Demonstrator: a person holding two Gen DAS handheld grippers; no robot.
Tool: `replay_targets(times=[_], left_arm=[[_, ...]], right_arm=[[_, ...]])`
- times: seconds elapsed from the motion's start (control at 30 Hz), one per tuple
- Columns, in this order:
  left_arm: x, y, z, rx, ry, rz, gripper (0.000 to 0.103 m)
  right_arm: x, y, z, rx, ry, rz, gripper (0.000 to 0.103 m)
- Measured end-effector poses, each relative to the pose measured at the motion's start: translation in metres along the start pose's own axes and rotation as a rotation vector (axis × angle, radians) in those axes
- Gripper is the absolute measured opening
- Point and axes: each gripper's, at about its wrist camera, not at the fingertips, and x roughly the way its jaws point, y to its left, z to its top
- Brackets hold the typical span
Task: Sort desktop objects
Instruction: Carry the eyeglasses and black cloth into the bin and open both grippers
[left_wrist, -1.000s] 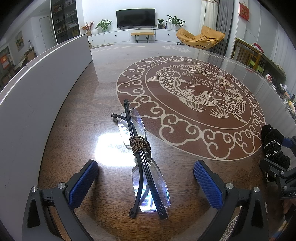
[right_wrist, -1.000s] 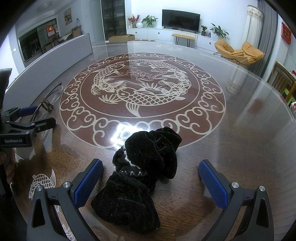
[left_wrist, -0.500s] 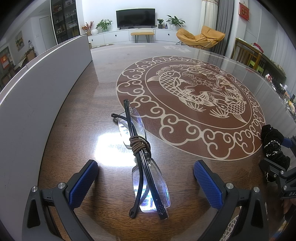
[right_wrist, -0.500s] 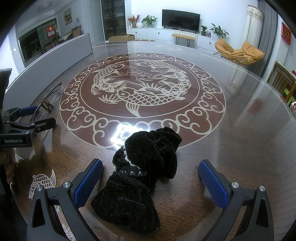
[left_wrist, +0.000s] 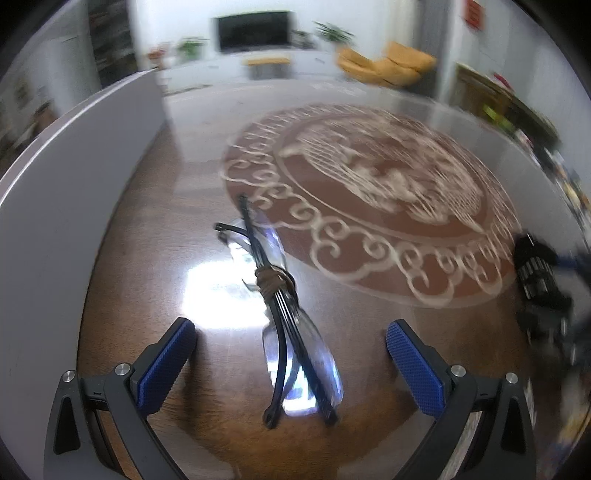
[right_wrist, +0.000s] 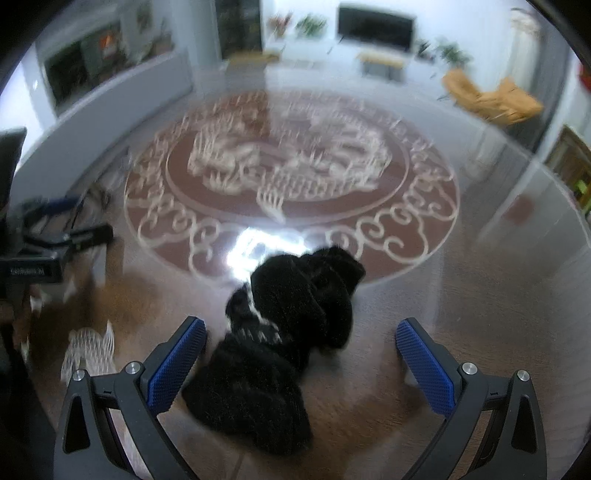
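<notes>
Folded black-framed glasses (left_wrist: 291, 332) with a brown hair tie (left_wrist: 273, 278) looped round the middle lie on the glossy wooden table (left_wrist: 140, 236). My left gripper (left_wrist: 290, 362) is open, its blue pads either side of the near lens, touching nothing. A crumpled black velvet cloth (right_wrist: 288, 325) lies between the open blue pads of my right gripper (right_wrist: 301, 354). Far right in the left wrist view I see the same cloth (left_wrist: 535, 266). The right wrist view shows the left gripper (right_wrist: 55, 240) at the left edge. Both views are motion-blurred.
A grey curved panel (left_wrist: 55, 177) borders the table's left side. A round carved fish medallion (right_wrist: 291, 177) fills the table centre. A small white fish motif (right_wrist: 88, 350) sits near my right gripper. A TV, plants and an orange armchair (right_wrist: 491, 99) stand beyond the table.
Both views have shifted slightly and turned blurry, so both grippers are moving. The glasses and the cloth lie where they were, and both grippers stay open.
</notes>
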Motion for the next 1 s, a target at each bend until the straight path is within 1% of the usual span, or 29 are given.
replay_targets(times=[0.03, 0.07, 0.13, 0.2, 0.23, 0.27, 0.33, 0.37, 0.4, 0.43, 0.47, 0.5, 0.53, 0.6, 0.67, 0.7, 0.77, 0.87, 0.9, 0.97, 1.0], left_arm=[[-0.002, 0.002, -0.001, 0.03, 0.018, -0.022, 0.103], [-0.003, 0.004, -0.004, 0.036, 0.031, -0.035, 0.103], [-0.007, 0.012, -0.004, 0.002, 0.055, -0.074, 0.103], [-0.01, 0.018, -0.002, -0.04, 0.066, -0.117, 0.103], [-0.009, 0.021, 0.001, -0.065, 0.068, -0.134, 0.103], [-0.007, 0.021, 0.005, -0.08, 0.071, -0.135, 0.103], [0.0, 0.017, 0.013, -0.073, 0.072, -0.111, 0.103], [0.002, 0.015, 0.015, -0.06, 0.063, -0.09, 0.098], [0.005, 0.014, 0.018, -0.042, 0.047, -0.06, 0.072], [0.004, 0.011, 0.019, -0.012, 0.024, 0.0, 0.056], [0.002, 0.01, 0.019, -0.002, 0.017, 0.004, 0.024], [0.001, 0.013, 0.022, -0.021, 0.021, -0.033, 0.013], [-0.002, 0.015, 0.022, -0.038, 0.015, -0.056, 0.012], [-0.017, 0.015, 0.022, -0.041, -0.026, -0.045, 0.011], [-0.044, 0.018, 0.023, -0.074, -0.084, -0.086, 0.011], [-0.055, 0.021, 0.024, -0.084, -0.102, -0.096, 0.011], [-0.091, 0.033, 0.027, -0.117, -0.165, -0.123, 0.011], [-0.132, 0.057, 0.034, -0.146, -0.22, -0.119, 0.011], [-0.15, 0.073, 0.036, -0.162, -0.241, -0.1, 0.011], [-0.169, 0.101, 0.038, -0.193, -0.256, -0.07, 0.011], [-0.178, 0.118, 0.038, -0.216, -0.264, -0.042, 0.011]], right_arm=[[-0.001, -0.006, 0.001, 0.009, 0.048, 0.006, 0.103], [-0.003, -0.013, 0.002, 0.031, 0.076, 0.022, 0.103], [-0.011, -0.031, 0.001, 0.106, 0.111, 0.082, 0.103], [-0.014, -0.041, 0.001, 0.145, 0.132, 0.115, 0.103], [-0.016, -0.043, 0.002, 0.153, 0.134, 0.128, 0.103], [-0.019, -0.039, 0.002, 0.143, 0.13, 0.133, 0.103], [-0.019, -0.025, 0.007, 0.081, 0.124, 0.121, 0.102], [-0.019, -0.019, 0.006, 0.059, 0.123, 0.11, 0.091], [-0.016, -0.013, 0.009, 0.03, 0.124, 0.104, 0.075], [-0.016, -0.004, 0.01, -0.018, 0.12, 0.067, 0.051], [-0.013, -0.003, 0.016, -0.051, 0.112, 0.035, 0.036], [-0.017, 0.001, 0.019, -0.07, 0.114, 0.03, 0.036], [-0.02, -0.001, 0.026, -0.066, 0.103, 0.042, 0.036], [-0.035, 0.003, 0.032, -0.074, 0.066, 0.04, 0.036], [-0.053, 0.007, 0.043, -0.083, 0.018, 0.039, 0.036], [-0.062, 0.01, 0.05, -0.084, -0.003, 0.052, 0.036], [-0.08, 0.025, 0.07, -0.109, -0.049, 0.076, 0.036], [-0.102, 0.064, 0.109, -0.171, -0.12, 0.142, 0.036], [-0.108, 0.079, 0.123, -0.193, -0.141, 0.167, 0.036], [-0.116, 0.117, 0.155, -0.237, -0.182, 0.226, 0.036], [-0.122, 0.135, 0.166, -0.255, -0.2, 0.255, 0.036]])
